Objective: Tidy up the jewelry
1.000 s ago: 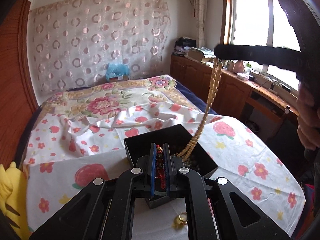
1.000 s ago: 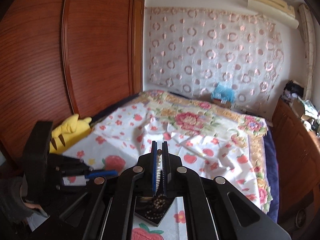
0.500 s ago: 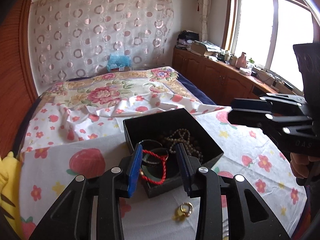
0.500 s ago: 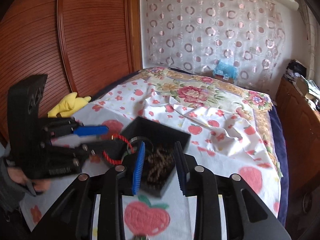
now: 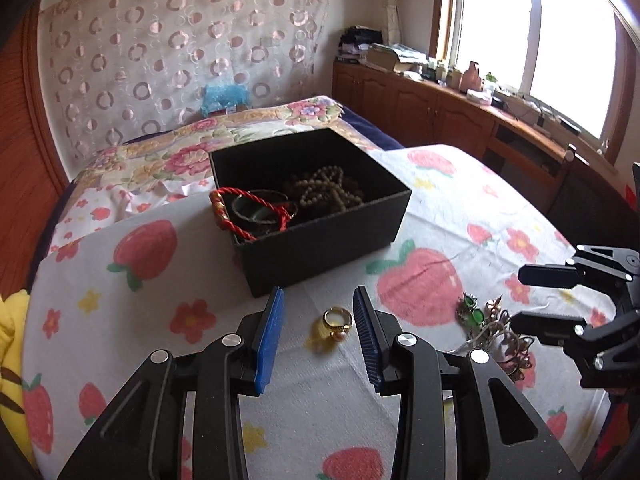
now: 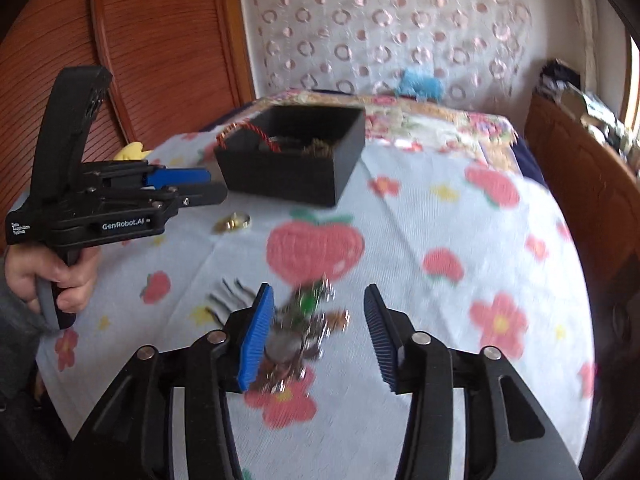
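A black box (image 5: 320, 240) stands on the strawberry-print sheet. A red cord bracelet (image 5: 240, 204) hangs over its left rim, and a dark bangle (image 5: 256, 213) and a beaded necklace (image 5: 328, 189) lie inside. My left gripper (image 5: 318, 306) is open and low over the sheet, with a gold ring (image 5: 335, 322) lying between its pads, untouched. My right gripper (image 6: 320, 300) has its jaws opening over a blurred pile of jewelry with green stones (image 6: 308, 320), which sits close to the left blue pad. That pile (image 5: 474, 314) lies next to the right gripper (image 5: 532, 300) in the left wrist view.
A person's hand (image 6: 60, 276) holds the left gripper (image 6: 200, 186) near the box (image 6: 288, 176). Dark comb-like prongs (image 6: 230, 294) lie on the sheet. A yellow plush toy (image 5: 10, 344) sits at the bed's left edge. Wooden cabinets (image 5: 432, 112) run under the window.
Both grippers opened. The left let go of the red bracelet and the right the beaded necklace, both now in the box. Both then dropped back toward the sheet in front of it.
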`<state>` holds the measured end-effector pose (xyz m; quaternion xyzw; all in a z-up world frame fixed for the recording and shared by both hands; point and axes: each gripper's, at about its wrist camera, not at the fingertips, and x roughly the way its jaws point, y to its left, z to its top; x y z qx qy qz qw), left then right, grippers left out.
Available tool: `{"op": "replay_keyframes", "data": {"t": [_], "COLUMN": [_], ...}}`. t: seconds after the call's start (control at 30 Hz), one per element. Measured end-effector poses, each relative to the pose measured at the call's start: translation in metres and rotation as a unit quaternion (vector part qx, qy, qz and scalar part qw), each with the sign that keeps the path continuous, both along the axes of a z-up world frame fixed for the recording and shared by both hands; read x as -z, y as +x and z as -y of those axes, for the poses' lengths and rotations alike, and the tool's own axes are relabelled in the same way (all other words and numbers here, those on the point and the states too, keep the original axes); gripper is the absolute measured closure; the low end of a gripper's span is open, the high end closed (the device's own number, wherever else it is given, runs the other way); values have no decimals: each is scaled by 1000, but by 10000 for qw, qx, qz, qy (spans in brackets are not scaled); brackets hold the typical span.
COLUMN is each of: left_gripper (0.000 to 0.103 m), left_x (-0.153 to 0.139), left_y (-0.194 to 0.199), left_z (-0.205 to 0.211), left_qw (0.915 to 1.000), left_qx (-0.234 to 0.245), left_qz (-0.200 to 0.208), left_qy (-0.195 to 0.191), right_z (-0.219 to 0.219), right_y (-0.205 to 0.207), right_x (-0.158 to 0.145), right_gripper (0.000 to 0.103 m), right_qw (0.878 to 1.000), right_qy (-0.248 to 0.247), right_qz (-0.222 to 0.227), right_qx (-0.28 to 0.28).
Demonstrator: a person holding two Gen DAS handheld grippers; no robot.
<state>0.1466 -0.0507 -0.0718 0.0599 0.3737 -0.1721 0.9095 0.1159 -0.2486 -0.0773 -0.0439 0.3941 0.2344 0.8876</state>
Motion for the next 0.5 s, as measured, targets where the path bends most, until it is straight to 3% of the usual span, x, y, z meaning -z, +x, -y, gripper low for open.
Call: {"op": "replay_keyframes", "data": {"t": [0.1,0.3,0.37,0.4,0.5], "left_gripper": [69,69,69,69,69], "left_x": [5,16,18,19,19], "left_y": [1,7,8,8,8], "left_z": [3,2,1,1,2], "left_qw": [9999,9997,9996,9995,9995], "left_qx": [2,-34,-22,-18,-10], "left_qz": [-47,-180,-221,-230,-240], "left_qy": [93,178,190,195,219], "right_z": [-2,-13,-16,-16,-12], "right_y": [-2,-5,-7,-6,-6], "right_x": [9,23,25,25,24], "right_gripper": [45,46,53,63,66], "right_qw": [9998,9993,9992,9993,9994], "right_qy": [11,-103,-218,-199,-115], "right_qz": [-133,-343,-283,-296,-324], "right_qx": [140,126,152,136,104]}}
